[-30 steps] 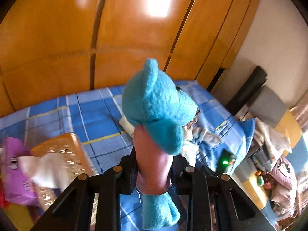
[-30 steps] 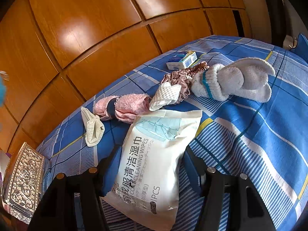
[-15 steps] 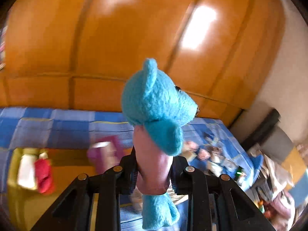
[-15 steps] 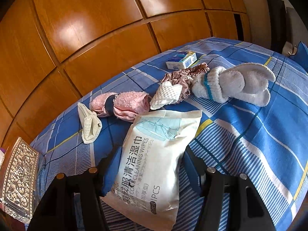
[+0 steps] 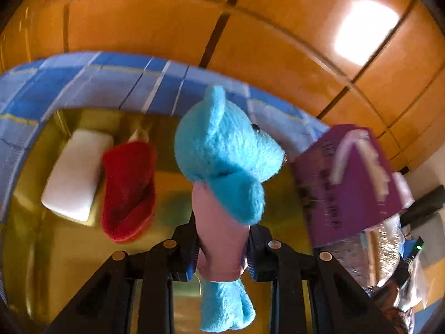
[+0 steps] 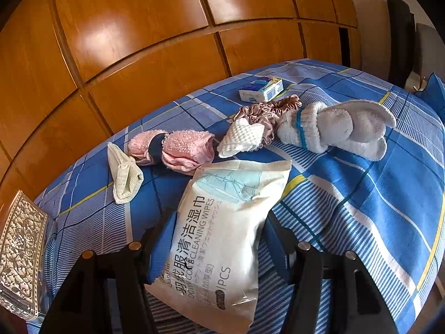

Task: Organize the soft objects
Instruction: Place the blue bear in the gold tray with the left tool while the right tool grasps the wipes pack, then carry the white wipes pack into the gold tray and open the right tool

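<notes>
Left gripper [image 5: 221,246]: jaws clamped on the pink midsection of a fluffy turquoise plush toy [image 5: 222,153], head up, turquoise feet hanging below the fingers. The toy is held in the air above a shiny gold-coloured tray [image 5: 69,250] that sits on the blue plaid bedsheet [image 5: 83,83]. In the tray, toward its far left corner, lie a white rectangular pad [image 5: 75,174] and a red fuzzy cloth item [image 5: 129,189], side by side and apparently touching. A purple box [image 5: 350,183] is at the tray's right edge; the view is blurred, so its support is unclear.

Right gripper [image 6: 221,239]: jaws wide, straddling a white pack of cleaning wipes [image 6: 222,231] flat on the sheet; finger contact cannot be confirmed. Beyond the pack: pink rolled towel [image 6: 178,150], grey plush rabbit [image 6: 339,128].
</notes>
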Motion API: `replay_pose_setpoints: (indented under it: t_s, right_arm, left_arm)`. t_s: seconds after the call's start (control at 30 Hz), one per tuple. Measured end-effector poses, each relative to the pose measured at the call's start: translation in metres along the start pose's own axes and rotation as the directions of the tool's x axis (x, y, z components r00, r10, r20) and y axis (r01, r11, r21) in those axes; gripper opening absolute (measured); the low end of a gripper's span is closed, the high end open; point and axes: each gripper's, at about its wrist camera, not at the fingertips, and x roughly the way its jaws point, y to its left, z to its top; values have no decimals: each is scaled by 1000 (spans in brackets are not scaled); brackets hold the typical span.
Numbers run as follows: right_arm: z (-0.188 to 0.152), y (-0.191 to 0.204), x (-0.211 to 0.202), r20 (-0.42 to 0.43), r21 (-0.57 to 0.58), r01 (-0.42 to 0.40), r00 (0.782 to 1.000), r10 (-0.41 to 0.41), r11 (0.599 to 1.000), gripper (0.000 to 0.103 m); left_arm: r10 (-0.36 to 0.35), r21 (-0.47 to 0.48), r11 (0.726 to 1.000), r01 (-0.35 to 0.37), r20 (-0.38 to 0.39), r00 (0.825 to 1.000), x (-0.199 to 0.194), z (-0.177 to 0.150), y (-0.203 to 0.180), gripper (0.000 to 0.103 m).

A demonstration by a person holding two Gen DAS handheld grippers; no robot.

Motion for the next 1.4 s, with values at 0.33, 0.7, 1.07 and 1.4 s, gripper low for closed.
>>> replay_pose_setpoints:
  t_s: [0.33,0.7,1.07,1.4]
  right_arm:
    - [0,4,1,1,-17,26,1000,-26,1000,62]
    - [0,-1,-10,25,12,85,996,-85,996,61]
    - [17,44,-83,113,-44,-80,990,84,996,61]
    - [11,164,-173,113,-274,-336,919,378,901,61]
  left_arm:
    - [0,-72,997,2,18,1000,5,-1,14,67]
    - [73,-88,994,-62,127,989,-55,-27,16,82]
    - [118,9,993,-121,170,978,-78,-56,7,90]
    - [112,-10,994,-112,159,981,-82,-69,15,92]
